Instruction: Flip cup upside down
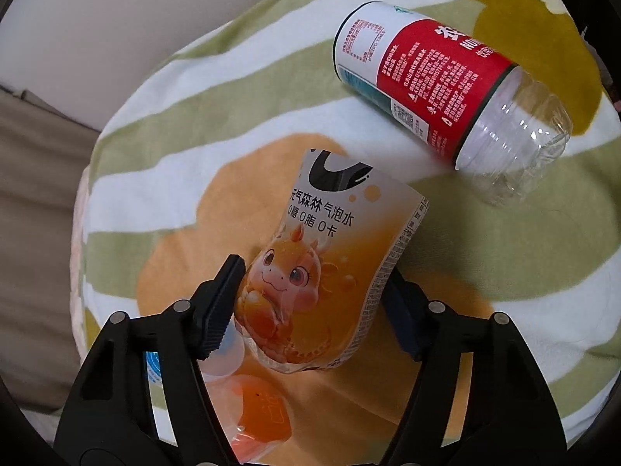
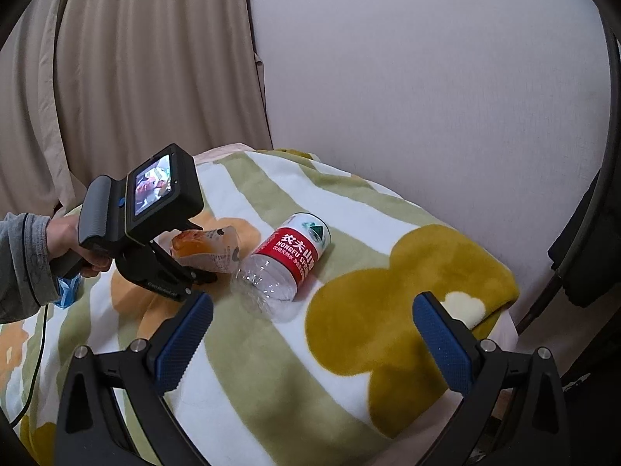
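Note:
An orange-labelled plastic cup (image 1: 310,256) with a cartoon dragon sits between the fingers of my left gripper (image 1: 314,272), which is shut on its sides. In the right wrist view the same cup (image 2: 211,248) is held tilted, nearly on its side, just above the blanket by the left gripper (image 2: 202,252). A second cup cut from a clear bottle, with a red and white label (image 1: 427,85) (image 2: 295,256), lies on its side just beyond. My right gripper (image 2: 313,303) hovers open over the blanket, holding nothing.
A striped green, white and orange fleece blanket (image 1: 194,124) (image 2: 388,310) covers the bed. An orange translucent piece (image 1: 264,411) lies under the left gripper. A person's hand (image 2: 70,240) holds the left gripper's handle. A wall and a curtain (image 2: 136,77) stand behind.

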Available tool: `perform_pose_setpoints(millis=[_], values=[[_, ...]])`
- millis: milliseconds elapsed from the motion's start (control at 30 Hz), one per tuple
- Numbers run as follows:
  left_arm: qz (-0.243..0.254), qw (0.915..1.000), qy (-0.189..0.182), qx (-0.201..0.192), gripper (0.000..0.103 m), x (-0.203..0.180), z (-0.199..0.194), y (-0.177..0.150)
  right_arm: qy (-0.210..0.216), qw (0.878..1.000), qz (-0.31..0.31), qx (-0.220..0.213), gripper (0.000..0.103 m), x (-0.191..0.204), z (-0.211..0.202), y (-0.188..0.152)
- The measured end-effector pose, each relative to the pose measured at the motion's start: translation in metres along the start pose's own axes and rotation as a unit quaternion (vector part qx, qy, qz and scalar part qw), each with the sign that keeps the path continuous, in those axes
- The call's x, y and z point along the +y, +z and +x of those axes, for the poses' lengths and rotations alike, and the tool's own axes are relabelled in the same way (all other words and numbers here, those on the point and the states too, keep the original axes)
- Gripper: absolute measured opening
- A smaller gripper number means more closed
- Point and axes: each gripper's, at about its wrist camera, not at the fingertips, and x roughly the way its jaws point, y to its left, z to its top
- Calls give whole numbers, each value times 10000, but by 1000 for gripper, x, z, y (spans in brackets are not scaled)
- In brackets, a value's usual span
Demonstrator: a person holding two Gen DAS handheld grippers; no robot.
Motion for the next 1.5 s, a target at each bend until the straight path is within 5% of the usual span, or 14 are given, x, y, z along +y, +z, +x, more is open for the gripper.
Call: perform_pose_setpoints(millis=[300,567,667,933,1133,1300,1500], values=[[-74,9998,133,-155,65,2,-43,-13,23,9999,60,-135,103,1,-23,5],[-16,9993,321,-197,65,-33,-128,-70,192,9989,4,-432,103,26,-68,13],[-207,9997,102,-127,65,-55,-141,-94,244,9986,-28,-468,103,37,-83,9],[-495,9986,-59,196,65,-108,-121,-146,343,9979,-328,-435,103,57,-115,-11],[-613,9966,15,545,67,-122,-93,-155,387,9968,-608,-345,103,65,-128,-21],[-829,9958,155,350,101,-119,-99,-159,449,9952,-821,-288,103,72,-133,-25],[-992,9943,341,167,102,-120,-125,-169,723,9911,-1102,-209,103,79,-130,-21]])
